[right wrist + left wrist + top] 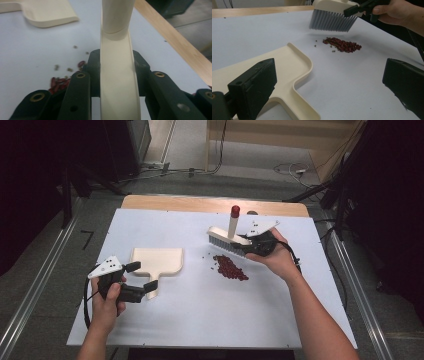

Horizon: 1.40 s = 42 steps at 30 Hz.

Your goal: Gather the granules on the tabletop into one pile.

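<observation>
The right gripper pinches the brush, held just above the unswept beans. The left gripper, jaws spread, straddles the dustpan handle ungrasped; sweeping remains.

- The brush runs off the top and bottom edges of the right gripper view, its bristles hidden.
- The dustpan handle is cut by the bottom edge of the left gripper view.
- Small specks beside the beans (too small to identify).
</observation>
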{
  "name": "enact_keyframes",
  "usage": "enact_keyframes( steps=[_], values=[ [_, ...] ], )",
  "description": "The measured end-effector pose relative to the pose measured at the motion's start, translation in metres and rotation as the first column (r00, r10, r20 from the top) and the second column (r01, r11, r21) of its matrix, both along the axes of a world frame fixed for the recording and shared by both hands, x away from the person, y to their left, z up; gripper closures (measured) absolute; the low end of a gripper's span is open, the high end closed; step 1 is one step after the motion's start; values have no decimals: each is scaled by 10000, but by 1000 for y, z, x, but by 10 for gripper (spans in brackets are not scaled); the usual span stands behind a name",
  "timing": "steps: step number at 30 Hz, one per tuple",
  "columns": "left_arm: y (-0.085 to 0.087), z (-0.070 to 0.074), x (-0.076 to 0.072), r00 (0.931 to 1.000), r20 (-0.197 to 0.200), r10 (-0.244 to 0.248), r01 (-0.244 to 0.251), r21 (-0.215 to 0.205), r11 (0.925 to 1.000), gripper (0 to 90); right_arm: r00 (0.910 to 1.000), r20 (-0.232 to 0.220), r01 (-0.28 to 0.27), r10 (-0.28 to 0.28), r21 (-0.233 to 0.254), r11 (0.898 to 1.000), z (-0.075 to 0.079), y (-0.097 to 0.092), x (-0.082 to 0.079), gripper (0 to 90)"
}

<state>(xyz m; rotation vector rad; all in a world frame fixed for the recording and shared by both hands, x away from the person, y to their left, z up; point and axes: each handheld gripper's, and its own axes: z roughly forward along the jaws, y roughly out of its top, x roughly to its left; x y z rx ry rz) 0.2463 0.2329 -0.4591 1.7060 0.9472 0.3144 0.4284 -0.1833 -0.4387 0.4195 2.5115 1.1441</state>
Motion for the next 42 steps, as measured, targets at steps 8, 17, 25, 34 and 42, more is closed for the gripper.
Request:
enact_keyframes(
  steps=[8,17,25,34,42],
  values=[
    [1,0,0,10000,-2,-24,24,-40,10000,0,9991,-260,327,-329,-93,9994,-17,1,-4,651],
    [-1,2,-1,10000,54,-35,35,-54,10000,0,9992,-234,333,-325,363,9988,-13,-3,-26,651],
    [0,2,0,10000,20,-7,7,-80,10000,0,9679,-1067,2448,-2277,1923,9503,30,43,-67,650],
    [2,3,-2,9999,103,-34,36,-109,9999,0,8233,-4107,4942,-3917,1794,8506,-16,110,-87,651],
    [4,3,-1,9999,129,4,-1,-213,9998,0,7737,-3798,5904,-5070,1423,7944,-26,93,-85,650]
  ],
)
